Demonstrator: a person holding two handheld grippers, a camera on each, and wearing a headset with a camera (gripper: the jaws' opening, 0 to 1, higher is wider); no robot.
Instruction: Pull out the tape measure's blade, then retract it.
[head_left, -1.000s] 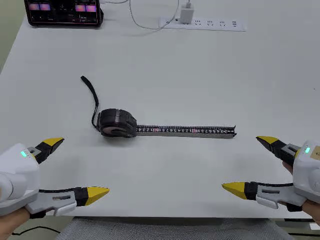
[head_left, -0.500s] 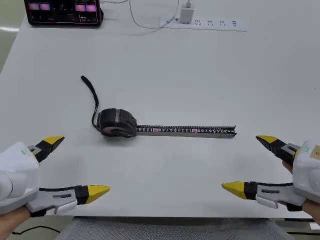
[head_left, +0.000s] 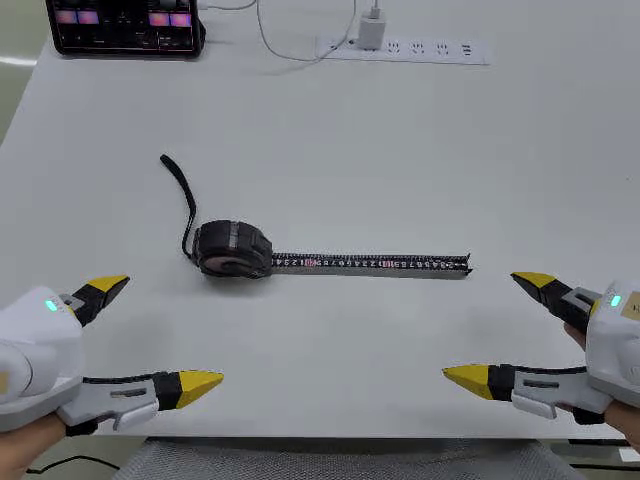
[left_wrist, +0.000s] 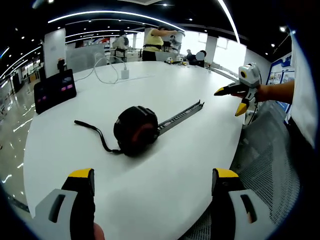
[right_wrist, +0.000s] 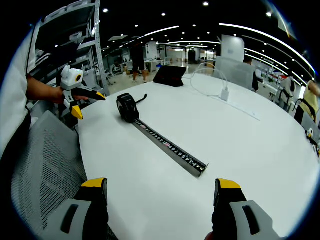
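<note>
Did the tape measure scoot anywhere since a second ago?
No. The tape measure sits at the same spot below the power strip, and its blade tip hasn't shifted either.

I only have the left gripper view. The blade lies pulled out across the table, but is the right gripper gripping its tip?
Observer: No. The right gripper is open, with nothing between its jaws.
Operator: Where does the tip sit relative to those jaws?
Observer: In the right gripper view the blade ends at its hook, ahead of the jaws and roughly centred between them, with bare table in the gap.
</note>
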